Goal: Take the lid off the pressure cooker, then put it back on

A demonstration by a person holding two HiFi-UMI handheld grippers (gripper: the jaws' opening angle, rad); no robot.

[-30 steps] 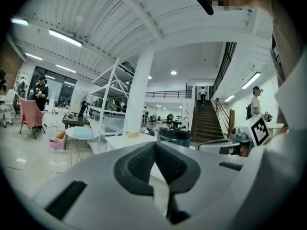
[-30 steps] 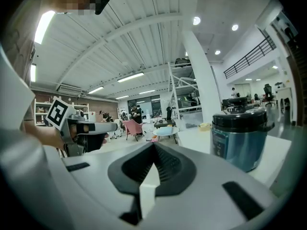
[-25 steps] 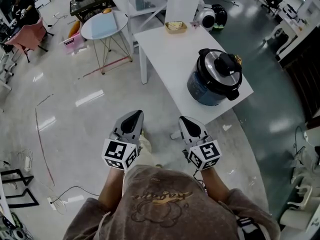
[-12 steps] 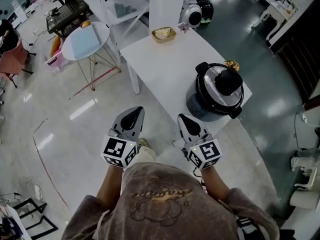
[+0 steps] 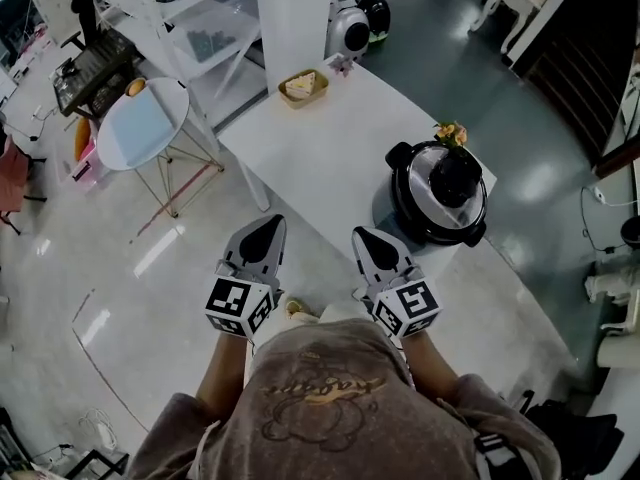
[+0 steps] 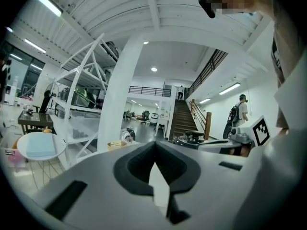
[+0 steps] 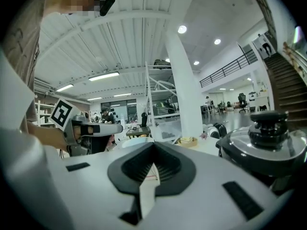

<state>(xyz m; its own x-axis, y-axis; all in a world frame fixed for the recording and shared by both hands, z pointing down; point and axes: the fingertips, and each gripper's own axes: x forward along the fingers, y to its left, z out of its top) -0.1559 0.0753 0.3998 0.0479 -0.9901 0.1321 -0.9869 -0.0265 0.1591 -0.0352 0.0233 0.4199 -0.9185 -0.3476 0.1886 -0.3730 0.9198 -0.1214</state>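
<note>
Both hand-held grippers are being carried side by side and level in front of the person. In the gripper views the left gripper (image 5: 268, 228) and the right gripper (image 5: 363, 238) are each showing their jaws closed tip to tip, with nothing between them. The dark, round pressure cooker (image 5: 438, 196) is standing near the right-hand corner of the long white table (image 5: 340, 138), at about 1 o'clock from the right gripper and apart from it. Its metal lid with the black knobbed handle (image 5: 452, 176) is sitting on the pot. A strip of bare tabletop is lying between the right gripper and the cooker, and the gripper tips are hanging near the table's near edge. A small bunch of yellow-orange flowers (image 5: 449, 132) is sitting just beyond the cooker at 12 o'clock, close against its rim. A small tan basket holding pale contents (image 5: 303, 85) is resting towards the table's far end, at about 11 o'clock from the cooker and well apart from it. A square white pillar (image 5: 293, 18) is rising just behind the basket. On the floor past the table's far end, a black and white round appliance (image 5: 355, 23) is standing at 12 o'clock. A round pale blue side table on thin legs (image 5: 143, 128) is standing at 10 o'clock from the left gripper, with white shelving (image 5: 205, 23) behind it.
</note>
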